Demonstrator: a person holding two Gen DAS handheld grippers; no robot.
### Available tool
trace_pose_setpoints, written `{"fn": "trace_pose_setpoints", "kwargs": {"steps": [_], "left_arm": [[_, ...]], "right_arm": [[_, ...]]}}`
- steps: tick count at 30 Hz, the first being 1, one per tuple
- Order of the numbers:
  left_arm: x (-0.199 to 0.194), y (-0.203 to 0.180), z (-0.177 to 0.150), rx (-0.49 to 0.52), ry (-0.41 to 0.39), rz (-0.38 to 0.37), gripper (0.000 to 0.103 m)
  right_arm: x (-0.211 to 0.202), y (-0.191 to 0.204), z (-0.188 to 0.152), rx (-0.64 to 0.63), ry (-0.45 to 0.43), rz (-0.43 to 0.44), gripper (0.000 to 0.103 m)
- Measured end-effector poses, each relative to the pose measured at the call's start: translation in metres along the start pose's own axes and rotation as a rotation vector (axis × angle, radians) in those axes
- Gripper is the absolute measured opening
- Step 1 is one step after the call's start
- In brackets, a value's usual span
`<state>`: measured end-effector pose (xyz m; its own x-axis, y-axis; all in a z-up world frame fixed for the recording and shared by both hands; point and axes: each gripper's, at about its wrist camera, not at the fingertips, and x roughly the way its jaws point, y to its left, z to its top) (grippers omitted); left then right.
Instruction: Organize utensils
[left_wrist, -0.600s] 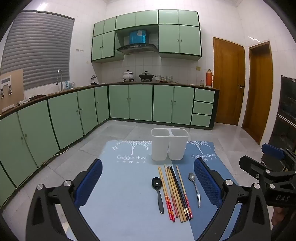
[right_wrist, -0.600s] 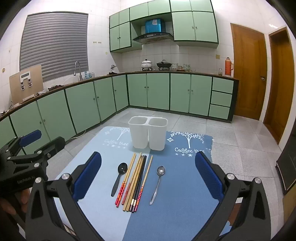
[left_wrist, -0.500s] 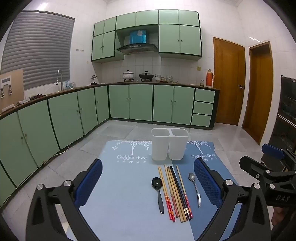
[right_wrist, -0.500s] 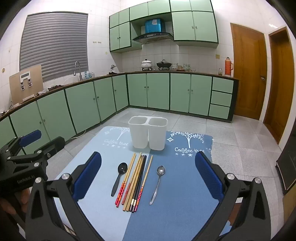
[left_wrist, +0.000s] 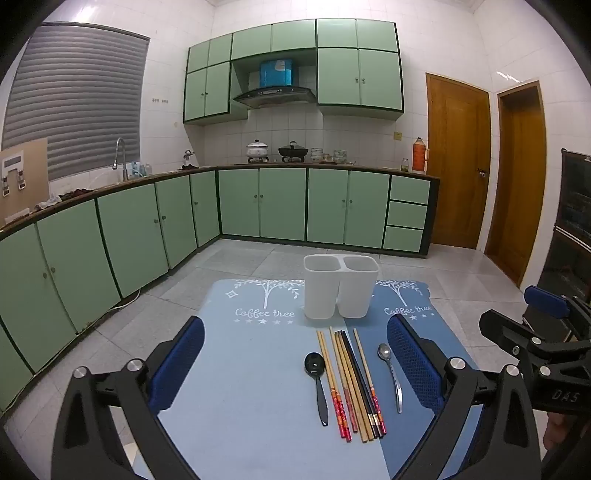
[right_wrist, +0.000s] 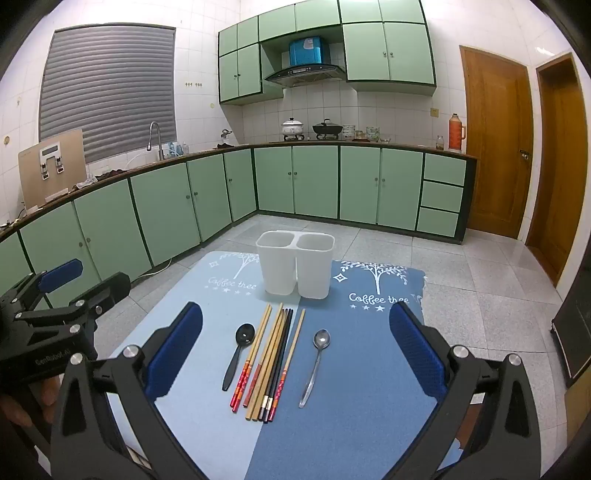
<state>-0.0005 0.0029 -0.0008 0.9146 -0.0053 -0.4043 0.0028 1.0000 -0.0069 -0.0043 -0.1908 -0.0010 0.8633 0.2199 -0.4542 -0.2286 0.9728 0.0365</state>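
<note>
Left gripper, right gripper: jaws spread wide, empty, above blue mat. Just ahead on mat: black spoon, chopsticks, metal spoon, side by side. Beyond: white two-compartment holder, upright, empty.

No visible change — utensils, holder, both claws as before

Left gripper: black angular frame, blue textured pads, silver screws.
Right gripper: same build; white "DAS" lettering visible from the left wrist view.
</note>
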Motion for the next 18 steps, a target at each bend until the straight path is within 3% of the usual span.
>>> {"fn": "trace_pose_setpoints", "kwargs": {"steps": [18], "left_arm": [[0.0016,-0.0005,-0.0008,0.002,0.002,0.003,0.097]], "right_arm": [[-0.0002,-0.0001,0.0000,0.000,0.000,0.001,0.098]]}}
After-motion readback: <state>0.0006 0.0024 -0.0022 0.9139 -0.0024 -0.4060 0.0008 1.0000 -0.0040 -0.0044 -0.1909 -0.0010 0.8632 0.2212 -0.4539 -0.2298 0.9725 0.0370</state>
